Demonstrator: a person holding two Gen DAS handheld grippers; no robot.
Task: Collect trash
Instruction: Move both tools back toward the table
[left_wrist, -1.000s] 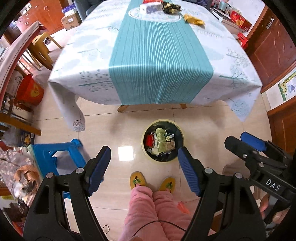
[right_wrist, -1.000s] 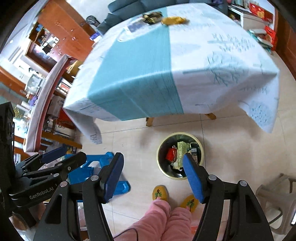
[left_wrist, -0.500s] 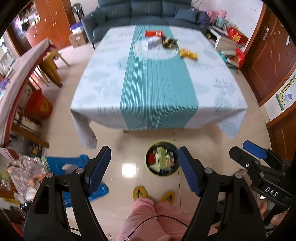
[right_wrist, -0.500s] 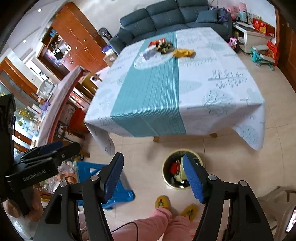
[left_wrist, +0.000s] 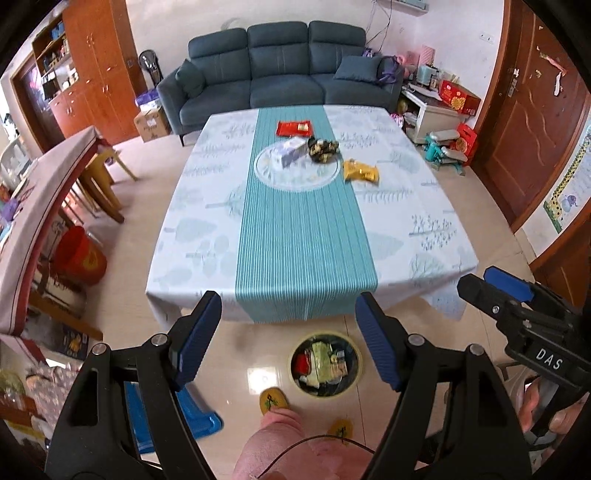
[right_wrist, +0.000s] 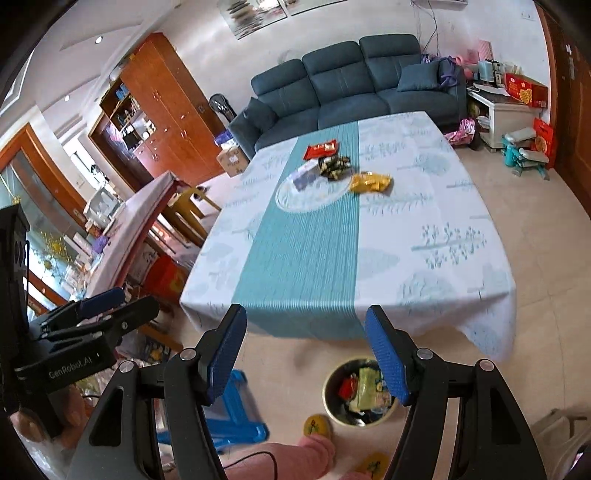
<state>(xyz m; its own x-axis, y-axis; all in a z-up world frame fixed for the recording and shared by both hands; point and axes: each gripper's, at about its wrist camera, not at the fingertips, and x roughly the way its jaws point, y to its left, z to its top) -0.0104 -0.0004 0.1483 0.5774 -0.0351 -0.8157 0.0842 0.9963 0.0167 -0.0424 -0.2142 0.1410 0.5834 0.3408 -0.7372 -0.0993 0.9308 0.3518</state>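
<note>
Both grippers have risen from the round yellow-rimmed trash bin (left_wrist: 325, 364), jaws apart and empty, now facing the wrappers (left_wrist: 360, 171) beyond it on the leaf-printed tablecloth (left_wrist: 413, 206), probably the next pickup.

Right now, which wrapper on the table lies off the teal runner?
The yellow wrapper, alone on the white cloth beside the runner; the red wrapper and dark wrapper lie on it.

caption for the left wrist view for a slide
Open left gripper above a floor bin holding trash; wrappers wait on the table.
</note>
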